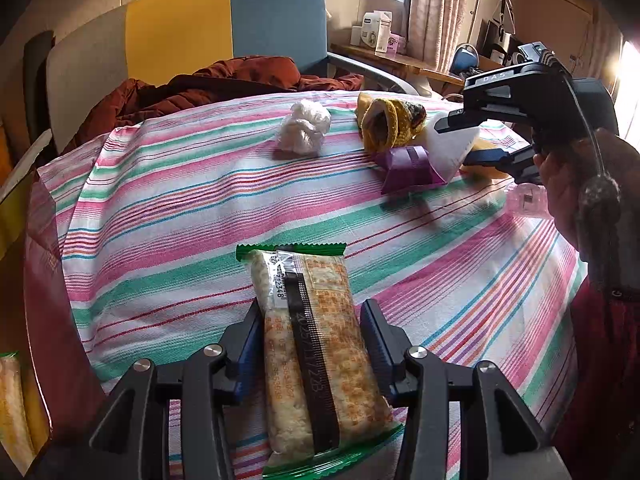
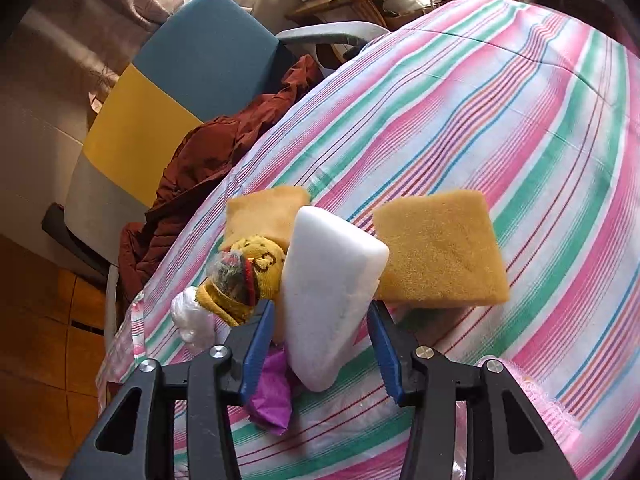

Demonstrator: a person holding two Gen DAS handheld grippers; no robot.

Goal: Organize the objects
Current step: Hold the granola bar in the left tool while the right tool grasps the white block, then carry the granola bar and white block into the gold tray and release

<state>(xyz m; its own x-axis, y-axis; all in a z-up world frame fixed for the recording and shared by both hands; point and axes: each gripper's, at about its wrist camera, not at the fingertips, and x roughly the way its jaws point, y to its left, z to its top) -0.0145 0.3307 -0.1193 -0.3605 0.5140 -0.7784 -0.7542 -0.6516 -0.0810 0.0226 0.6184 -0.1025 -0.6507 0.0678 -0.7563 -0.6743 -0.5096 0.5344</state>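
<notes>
Grippers each holding an item over striped tabletop

Left gripper (image 1: pixel 312 344) is clenched on a snack packet (image 1: pixel 316 356), clear wrap with green crimped ends; the packet stands lengthwise between the blue pads, its far end pointing at the cloth-covered tabletop (image 1: pixel 200 208). Right gripper (image 2: pixel 320 340) is clamped on a white foam block (image 2: pixel 328 296), the block held tilted, sticking out beyond the fingertips.

Landmark: white foam block. Just left of it in the right wrist view sits a yellow knit sock bundle (image 2: pixel 248 280), touching or nearly touching it. Further left of the bundle, a crumpled white plastic wad (image 2: pixel 192 320). Behind the block, a tan sponge (image 2: pixel 266 210); to its right, a second, bigger tan sponge (image 2: pixel 440 248), close beside it. Under the block, a purple paper box (image 2: pixel 272 396) on the cloth. Beyond the tabletop edge, a rust-red jacket (image 2: pixel 208 160) lies on a yellow-blue chair (image 2: pixel 160 92).
</notes>
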